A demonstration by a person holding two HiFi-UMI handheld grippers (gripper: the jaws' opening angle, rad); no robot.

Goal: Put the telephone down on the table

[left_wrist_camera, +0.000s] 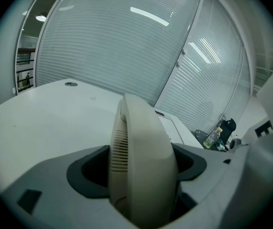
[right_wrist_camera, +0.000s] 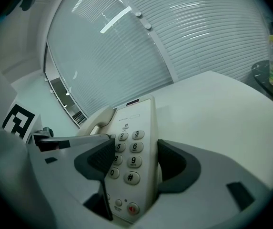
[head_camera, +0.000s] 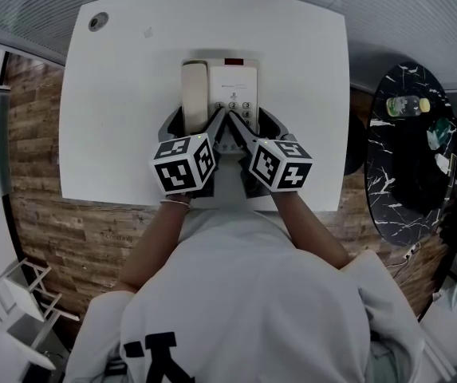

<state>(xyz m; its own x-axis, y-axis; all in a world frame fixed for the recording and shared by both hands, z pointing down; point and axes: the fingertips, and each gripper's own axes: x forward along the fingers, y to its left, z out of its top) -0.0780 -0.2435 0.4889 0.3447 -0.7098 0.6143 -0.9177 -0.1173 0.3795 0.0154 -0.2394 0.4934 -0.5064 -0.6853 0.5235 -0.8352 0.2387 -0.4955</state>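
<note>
A beige telephone [head_camera: 230, 84] with its handset [head_camera: 195, 90] on the cradle lies at the far middle of the white table [head_camera: 116, 118]. Both grippers reach it from the near side. My left gripper [head_camera: 200, 124] is shut on the handset [left_wrist_camera: 143, 166], whose ribbed side fills the space between the dark pads [left_wrist_camera: 91, 168]. My right gripper [head_camera: 248, 124] is shut on the keypad side of the telephone [right_wrist_camera: 131, 151], with the number keys showing between its jaws. I cannot tell whether the phone rests on the tabletop or hangs just above it.
A small round grommet [head_camera: 97, 21] sits in the table's far left corner. To the right stands a black marble side table [head_camera: 407, 174] with a bottle [head_camera: 407, 106] on it. A white chair [head_camera: 13, 294] is at the lower left. Blinds line the far wall.
</note>
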